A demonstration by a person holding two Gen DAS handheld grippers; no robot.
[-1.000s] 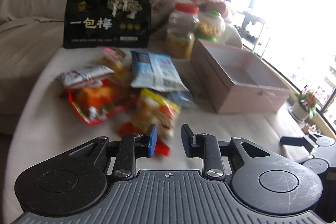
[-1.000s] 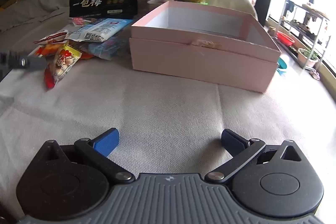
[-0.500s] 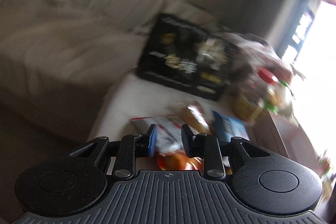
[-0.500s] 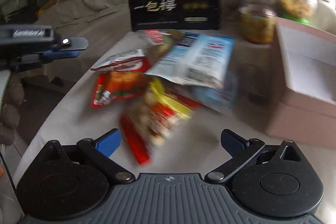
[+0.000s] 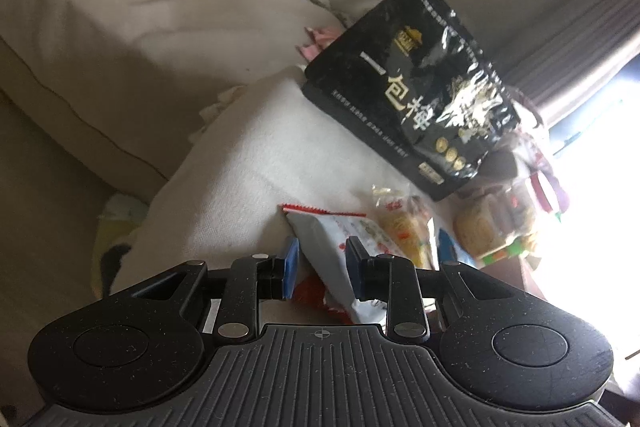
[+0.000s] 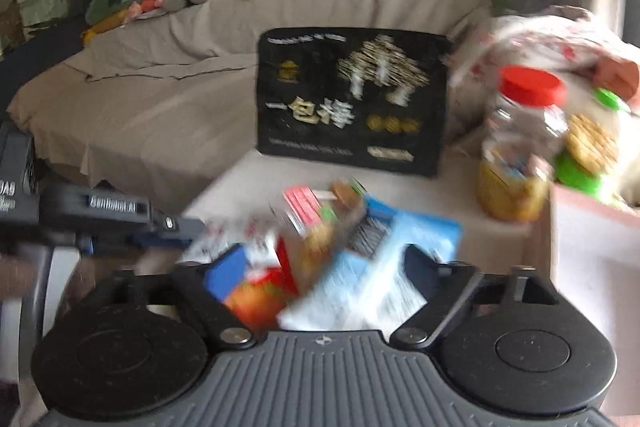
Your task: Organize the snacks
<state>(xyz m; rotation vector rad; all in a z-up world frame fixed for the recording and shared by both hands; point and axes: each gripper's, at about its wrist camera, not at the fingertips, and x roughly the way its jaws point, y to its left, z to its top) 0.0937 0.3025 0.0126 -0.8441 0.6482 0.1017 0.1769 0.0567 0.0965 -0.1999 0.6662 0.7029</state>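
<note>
Several snack packets lie in a heap on the cloth-covered table [image 5: 256, 147]. In the left wrist view my left gripper [image 5: 322, 269] has its fingers a narrow gap apart over a white and red packet [image 5: 332, 251], which lies between them, ungripped. A yellow packet [image 5: 404, 231] lies beyond. In the blurred right wrist view my right gripper [image 6: 320, 277] is wide open over an orange-red packet [image 6: 260, 301] and a blue and white packet [image 6: 384, 267]. The pink box [image 6: 592, 267] stands at the right. My left gripper also shows at the left [image 6: 132, 227].
A big black bag [image 6: 352, 99] stands at the back of the table, also in the left wrist view [image 5: 424, 91]. A red-lidded jar [image 6: 520, 147] and a green-lidded jar [image 6: 588, 147] stand beside the box. A grey sofa [image 6: 160, 87] lies behind.
Both grippers have swung left and forward over the snack heap. The left gripper has tilted and now has the white and red packet between its fingers. The right gripper has stayed wide open.
</note>
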